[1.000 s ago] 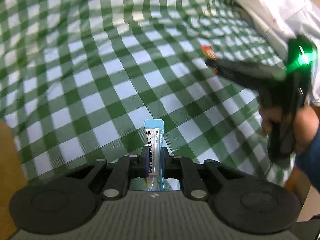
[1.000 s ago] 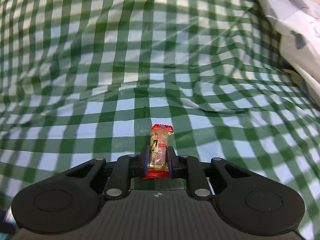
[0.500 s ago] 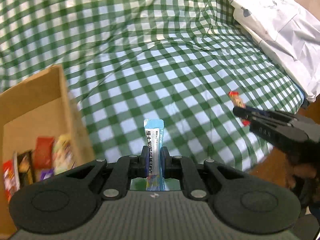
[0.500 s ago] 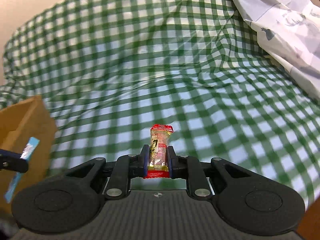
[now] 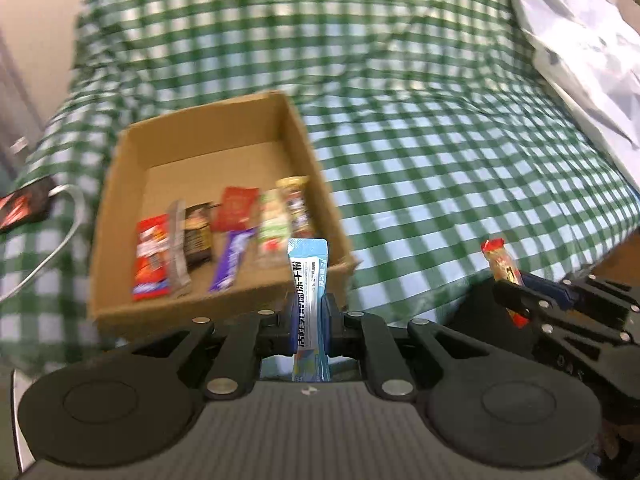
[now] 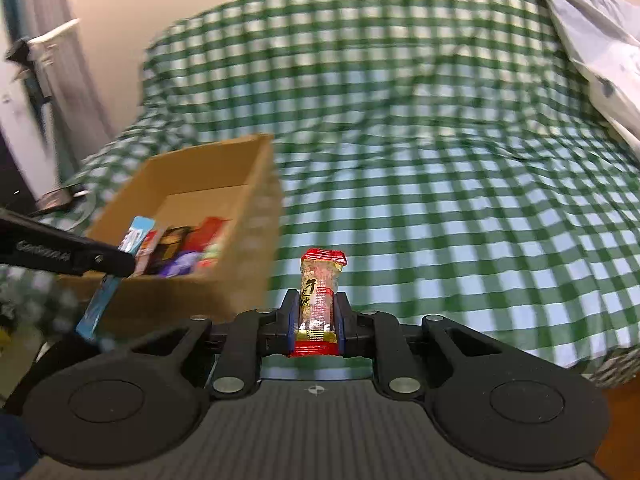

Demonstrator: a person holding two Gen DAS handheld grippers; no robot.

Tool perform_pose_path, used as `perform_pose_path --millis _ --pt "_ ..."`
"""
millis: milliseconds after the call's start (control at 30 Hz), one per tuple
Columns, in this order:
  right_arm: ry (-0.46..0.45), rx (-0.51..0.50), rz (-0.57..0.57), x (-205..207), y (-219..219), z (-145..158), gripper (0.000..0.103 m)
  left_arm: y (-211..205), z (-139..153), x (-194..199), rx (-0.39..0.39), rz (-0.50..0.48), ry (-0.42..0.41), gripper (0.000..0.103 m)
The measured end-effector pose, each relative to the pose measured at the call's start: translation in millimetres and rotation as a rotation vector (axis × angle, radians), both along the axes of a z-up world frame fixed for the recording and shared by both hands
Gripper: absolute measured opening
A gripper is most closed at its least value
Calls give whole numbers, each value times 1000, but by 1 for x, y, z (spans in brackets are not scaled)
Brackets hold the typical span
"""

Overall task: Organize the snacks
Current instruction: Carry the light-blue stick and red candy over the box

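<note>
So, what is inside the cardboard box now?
The cardboard box holds a row of snack packets: a red one, a dark brown one, a purple bar and others. The blue stick covers its near right corner.

The open brown cardboard box on the green-checked bed has bare floor in its far half; snack packets crowd its near half. Right of the box the bed lies clear up to the white crumpled sheet.

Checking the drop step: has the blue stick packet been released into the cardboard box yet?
No, the blue stick packet is clamped upright in the left gripper, in front of the cardboard box.
</note>
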State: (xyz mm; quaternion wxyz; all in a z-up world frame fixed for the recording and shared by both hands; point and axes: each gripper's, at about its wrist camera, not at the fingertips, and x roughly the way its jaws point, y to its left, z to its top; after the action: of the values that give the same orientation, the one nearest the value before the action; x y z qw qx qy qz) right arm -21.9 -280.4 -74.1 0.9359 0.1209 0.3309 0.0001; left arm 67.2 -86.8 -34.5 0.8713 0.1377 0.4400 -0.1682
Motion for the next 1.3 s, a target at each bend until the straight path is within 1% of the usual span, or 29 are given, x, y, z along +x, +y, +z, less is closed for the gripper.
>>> perform_pose_path --millis 200,400,833,1300 --pt "-33 -48 79 -18 41 13 19 44 8 -30 -20 74 -24 12" --pt "-51 -95 114 -30 62 22 19 69 10 -40 -57 102 -28 12" --pt "-42 -163 123 -37 76 25 19 80 7 -43 -97 111 -22 12" --pt "0 -164 140 -28 77 19 19 80 0 -36 -97 123 4 12"
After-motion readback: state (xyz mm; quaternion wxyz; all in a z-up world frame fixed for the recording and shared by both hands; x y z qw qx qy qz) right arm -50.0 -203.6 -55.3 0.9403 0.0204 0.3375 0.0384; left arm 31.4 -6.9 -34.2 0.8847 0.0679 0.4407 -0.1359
